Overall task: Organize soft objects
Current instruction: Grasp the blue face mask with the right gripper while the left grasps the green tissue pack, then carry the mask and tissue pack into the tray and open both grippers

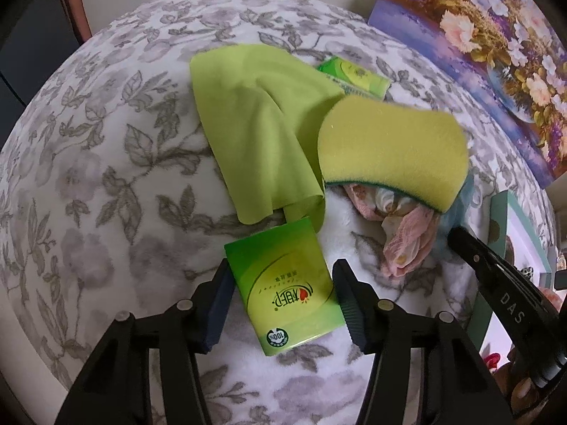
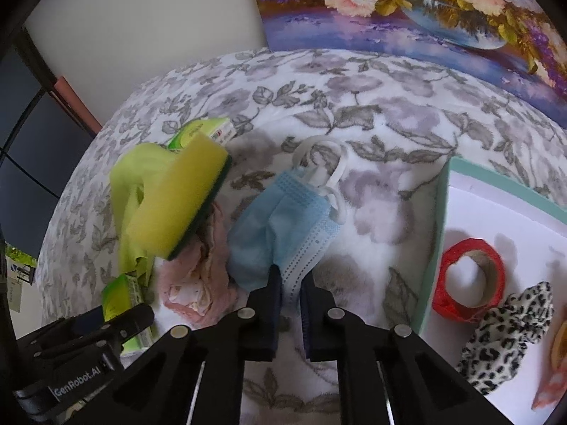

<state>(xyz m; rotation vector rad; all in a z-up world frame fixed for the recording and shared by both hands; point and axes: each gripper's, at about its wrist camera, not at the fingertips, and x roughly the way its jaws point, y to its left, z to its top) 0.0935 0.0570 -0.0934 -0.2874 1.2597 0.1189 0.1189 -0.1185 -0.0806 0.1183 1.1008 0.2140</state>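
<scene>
Two grippers at work over a floral surface [image 2: 354,120], soft things piled between them.

Your left gripper [image 1: 280,283] is spread wide around a green tissue pack [image 1: 280,290], its pads just beside the pack's edges. Your right gripper [image 2: 290,283] is pinched on the near corner of a blue face mask [image 2: 280,219]. Left of the mask lie a pink cloth [image 2: 198,283], a yellow sponge [image 2: 180,198] and a lime cloth [image 1: 258,124]. A second tissue pack [image 1: 354,74] sits farther back. To the right, a teal-rimmed box [image 2: 437,230] holds red tape [image 2: 471,279] and a leopard scrunchie [image 2: 506,333].
</scene>
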